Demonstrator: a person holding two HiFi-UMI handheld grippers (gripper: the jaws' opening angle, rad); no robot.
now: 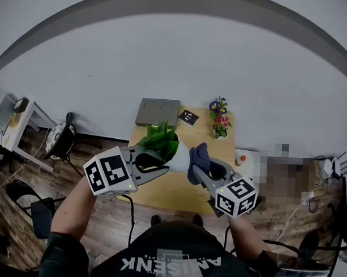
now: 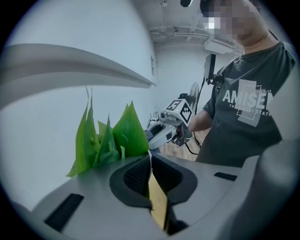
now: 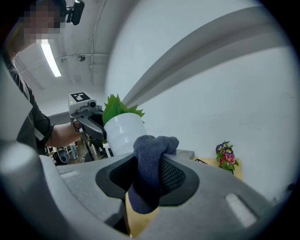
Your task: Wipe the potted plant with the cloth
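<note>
A potted plant with green leaves [image 1: 160,141] in a white pot [image 1: 180,157] is held up above the wooden table [image 1: 159,192]. My left gripper [image 1: 161,163] is shut on the pot's thin white rim [image 2: 149,154], and the leaves [image 2: 110,138] rise just left of its jaws. My right gripper [image 1: 198,167] is shut on a dark blue cloth [image 1: 198,159], which rests against the right side of the pot. In the right gripper view the bunched cloth [image 3: 150,164] fills the jaws, right in front of the pot [image 3: 123,133]. My left gripper [image 3: 91,124] grips the pot from the far side.
On the table's far part stand a grey tray [image 1: 157,112], a small dark card [image 1: 188,117] and a pot of coloured flowers [image 1: 220,120]. An orange-capped bottle [image 1: 241,160] stands to the right. A white wall lies behind, with chairs and a fan on the floor at left.
</note>
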